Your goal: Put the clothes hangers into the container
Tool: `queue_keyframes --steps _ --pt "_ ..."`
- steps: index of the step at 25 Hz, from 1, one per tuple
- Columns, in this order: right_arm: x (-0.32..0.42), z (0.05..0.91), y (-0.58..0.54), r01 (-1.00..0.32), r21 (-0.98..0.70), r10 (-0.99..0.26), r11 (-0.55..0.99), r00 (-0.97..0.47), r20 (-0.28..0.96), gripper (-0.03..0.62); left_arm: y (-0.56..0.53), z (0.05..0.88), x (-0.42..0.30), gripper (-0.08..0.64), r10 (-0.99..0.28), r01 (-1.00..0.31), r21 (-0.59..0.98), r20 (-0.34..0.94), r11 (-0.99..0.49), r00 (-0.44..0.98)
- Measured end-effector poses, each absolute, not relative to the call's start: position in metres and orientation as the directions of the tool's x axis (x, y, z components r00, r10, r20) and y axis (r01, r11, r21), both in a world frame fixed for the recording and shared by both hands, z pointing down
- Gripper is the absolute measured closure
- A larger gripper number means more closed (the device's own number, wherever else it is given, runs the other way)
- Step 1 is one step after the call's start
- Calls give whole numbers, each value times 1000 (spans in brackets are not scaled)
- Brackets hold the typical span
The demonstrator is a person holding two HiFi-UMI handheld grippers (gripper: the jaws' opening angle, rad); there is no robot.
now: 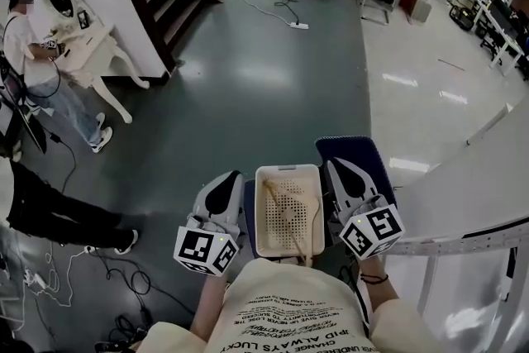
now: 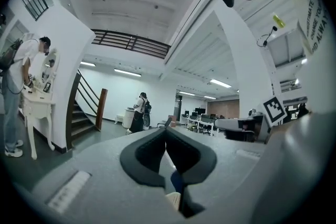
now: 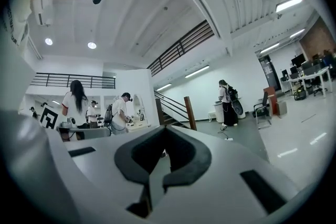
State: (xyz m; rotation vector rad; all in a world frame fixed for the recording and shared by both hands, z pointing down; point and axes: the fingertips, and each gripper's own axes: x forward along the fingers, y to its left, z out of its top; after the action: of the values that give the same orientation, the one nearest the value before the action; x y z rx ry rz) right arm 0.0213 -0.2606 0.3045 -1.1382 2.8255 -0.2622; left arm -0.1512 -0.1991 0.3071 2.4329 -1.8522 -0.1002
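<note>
The container, a cream perforated basket, is seen in the head view resting on a blue surface directly in front of the person, and it is flanked by the two tools: the left tongs are held just beside its left wall and the right tongs just beside its right wall. One pale wooden clothes hanger is found lying inside the container. Its long axis is laid roughly along the length of the basket, slanted from the far left corner to the near right one, so its near end is brought closer to the right tongs and its far end closer to the left. No other hanger is seen outside the basket. In the left gripper view the left tongs are shown closed tip to tip with nothing caught between them; only a sliver of the cream basket and the blue surface is glimpsed below. In the right gripper view the right tongs are likewise shown pressed together and empty. Both pairs are aimed out across the room rather than down at the basket, so the hanger is placed below and between them, about equally near to each. From this it is judged that the hanger in view is already stowed, and that any further reach would have to be turned downward and inward.
</note>
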Motion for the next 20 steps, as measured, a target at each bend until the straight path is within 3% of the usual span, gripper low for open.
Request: queue_keyframes --steps 20 --pt "23 305 -261 -680 -140 -686 720 -728 5 591 -194 309 -156 537 -972 -971 70 27 -229 232"
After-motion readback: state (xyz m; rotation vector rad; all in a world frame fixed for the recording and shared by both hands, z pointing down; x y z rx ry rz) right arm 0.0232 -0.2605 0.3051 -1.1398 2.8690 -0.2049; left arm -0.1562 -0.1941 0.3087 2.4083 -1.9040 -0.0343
